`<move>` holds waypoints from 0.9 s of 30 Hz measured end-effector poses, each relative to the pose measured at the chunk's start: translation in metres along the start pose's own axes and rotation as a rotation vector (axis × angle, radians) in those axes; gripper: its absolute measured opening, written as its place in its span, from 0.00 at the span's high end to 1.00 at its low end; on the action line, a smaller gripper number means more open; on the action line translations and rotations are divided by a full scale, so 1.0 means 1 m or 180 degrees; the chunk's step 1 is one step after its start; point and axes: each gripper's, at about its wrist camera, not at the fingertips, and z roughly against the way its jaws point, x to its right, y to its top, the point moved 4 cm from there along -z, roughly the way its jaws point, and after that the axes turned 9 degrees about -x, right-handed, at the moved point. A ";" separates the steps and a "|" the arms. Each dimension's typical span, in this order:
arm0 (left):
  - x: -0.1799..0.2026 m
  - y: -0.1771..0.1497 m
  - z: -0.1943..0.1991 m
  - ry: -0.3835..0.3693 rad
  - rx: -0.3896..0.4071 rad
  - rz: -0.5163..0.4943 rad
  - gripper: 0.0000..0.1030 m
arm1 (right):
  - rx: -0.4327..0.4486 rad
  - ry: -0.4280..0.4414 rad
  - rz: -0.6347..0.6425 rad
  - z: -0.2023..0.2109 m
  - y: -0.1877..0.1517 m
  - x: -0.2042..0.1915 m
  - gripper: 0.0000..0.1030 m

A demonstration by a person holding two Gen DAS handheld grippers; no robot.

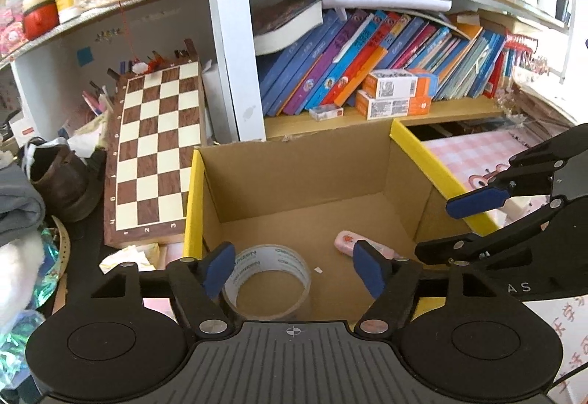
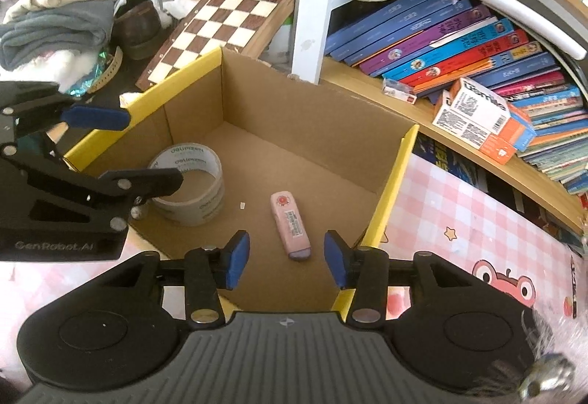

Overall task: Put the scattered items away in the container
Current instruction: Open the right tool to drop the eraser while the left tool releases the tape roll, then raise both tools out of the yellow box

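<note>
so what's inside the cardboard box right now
A tape roll and a pink eraser lie on the cardboard box floor, apart. The near corners are hidden behind the grippers.

Both wrist views overlook cardboard box (image 1: 294,176), close

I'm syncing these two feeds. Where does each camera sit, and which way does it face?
Left wrist: on the left gripper, looking down into the cardboard box; the right gripper shows at right.
Right wrist: on the right gripper, looking into the box; the left gripper shows at left.
Shared: tape roll, pink eraser, chessboard.
</note>
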 end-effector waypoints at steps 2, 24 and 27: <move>0.002 -0.003 0.007 0.0005 0.0010 0.0022 0.28 | 0.0041 -0.0012 -0.0047 0.007 -0.004 0.000 0.54; 0.023 -0.040 0.057 -0.0025 0.0134 0.0571 0.13 | 0.0385 -0.0156 -0.0693 0.064 -0.071 0.011 0.11; 0.023 -0.044 0.056 -0.0030 0.0068 0.0679 0.13 | 0.0327 -0.0187 -0.0823 0.065 -0.085 0.018 0.09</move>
